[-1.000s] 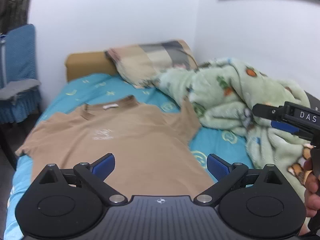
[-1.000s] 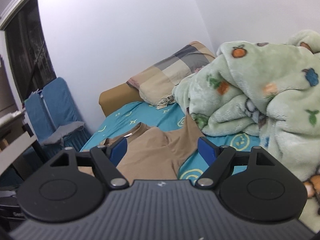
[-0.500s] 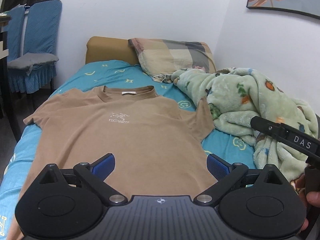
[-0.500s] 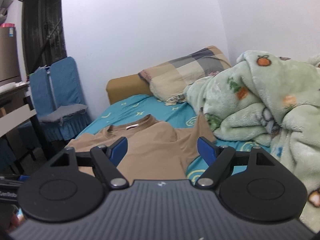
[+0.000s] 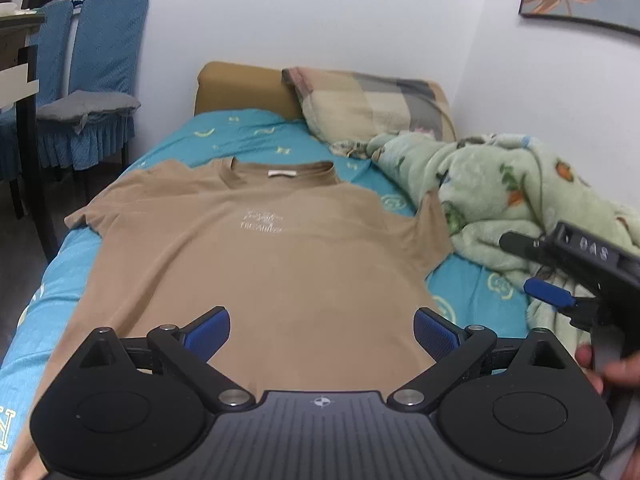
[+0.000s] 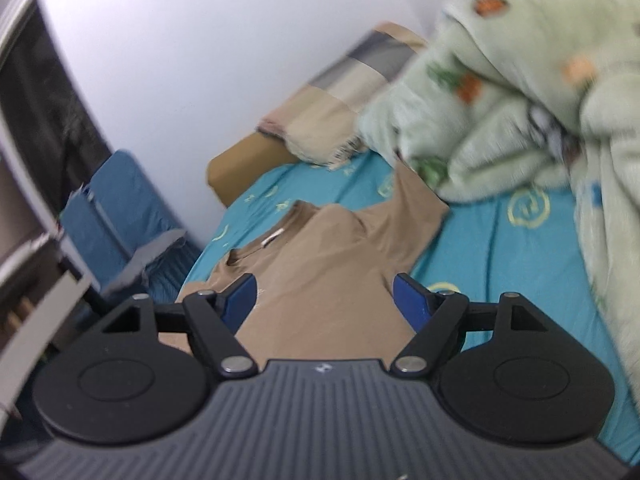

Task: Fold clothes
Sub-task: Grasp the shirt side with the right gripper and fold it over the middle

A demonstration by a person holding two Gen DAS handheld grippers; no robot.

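A tan T-shirt (image 5: pixel 260 264) lies spread flat, front up, on the blue bed sheet (image 5: pixel 240 132), collar toward the pillow. It also shows in the right wrist view (image 6: pixel 320 272). My left gripper (image 5: pixel 322 330) is open and empty above the shirt's lower hem. My right gripper (image 6: pixel 324 304) is open and empty, held above the shirt's right side. The right gripper also shows in the left wrist view (image 5: pixel 532 268), near the blanket at the right.
A green fleece blanket (image 5: pixel 500 192) is piled along the bed's right side against the wall. A checked pillow (image 5: pixel 368 104) and a tan headboard (image 5: pixel 240 88) are at the far end. Blue chairs (image 5: pixel 92 80) stand left of the bed.
Both grippers have swung and tilted; the left view now faces the shirt squarely from its hem. The right gripper has tipped downward over the shirt. The shirt has not moved.
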